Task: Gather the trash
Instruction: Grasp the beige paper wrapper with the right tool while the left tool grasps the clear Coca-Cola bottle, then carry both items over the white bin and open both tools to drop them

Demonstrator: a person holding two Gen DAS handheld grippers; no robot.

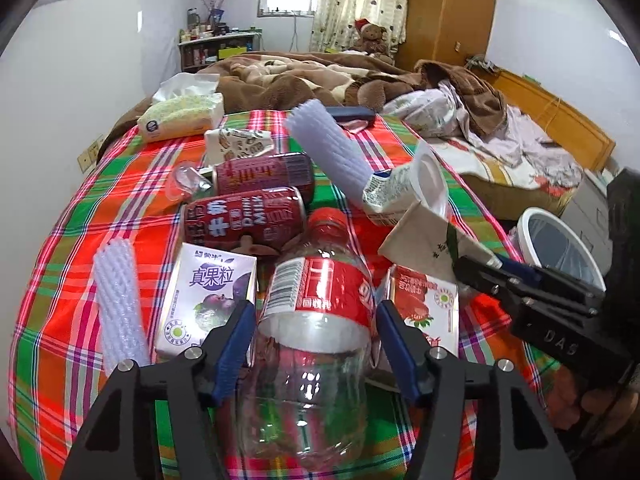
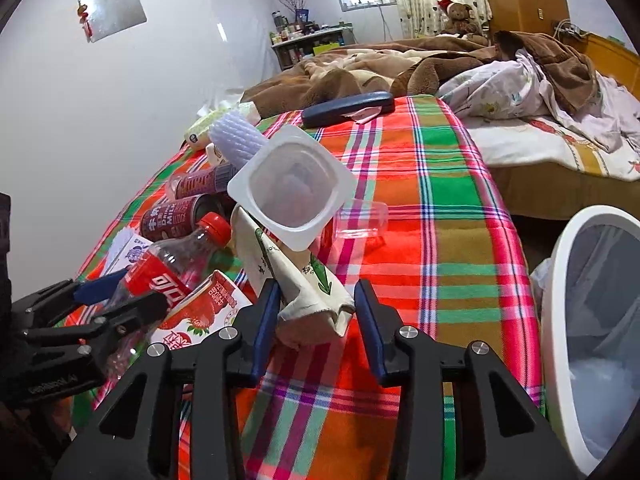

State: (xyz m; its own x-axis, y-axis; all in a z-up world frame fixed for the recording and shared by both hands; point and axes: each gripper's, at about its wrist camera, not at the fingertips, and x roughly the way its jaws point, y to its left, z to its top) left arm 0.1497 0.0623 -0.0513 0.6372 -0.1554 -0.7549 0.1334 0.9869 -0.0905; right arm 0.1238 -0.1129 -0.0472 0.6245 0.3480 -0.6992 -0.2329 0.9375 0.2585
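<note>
An empty clear bottle with a red label (image 1: pixel 316 300) lies on the plaid cloth (image 1: pixel 72 240). My left gripper (image 1: pixel 316 316) straddles it, jaws open, pads beside its body. The bottle also shows in the right wrist view (image 2: pixel 172 264). My right gripper (image 2: pixel 316 300) is open around the end of a flattened cream paper carton (image 2: pixel 296 280), its left pad touching it. A white plastic yogurt cup (image 2: pixel 292 188) rests on the carton's far end. The right gripper also shows in the left wrist view (image 1: pixel 484 268).
Two red milk cans (image 1: pixel 244 220), a purple juice box (image 1: pixel 208 300), a strawberry carton (image 1: pixel 428 304), white foam nets (image 1: pixel 116 304) and a tissue pack (image 1: pixel 180 116) crowd the cloth. A white bin with a liner (image 2: pixel 592 320) stands at the right. A bed lies behind.
</note>
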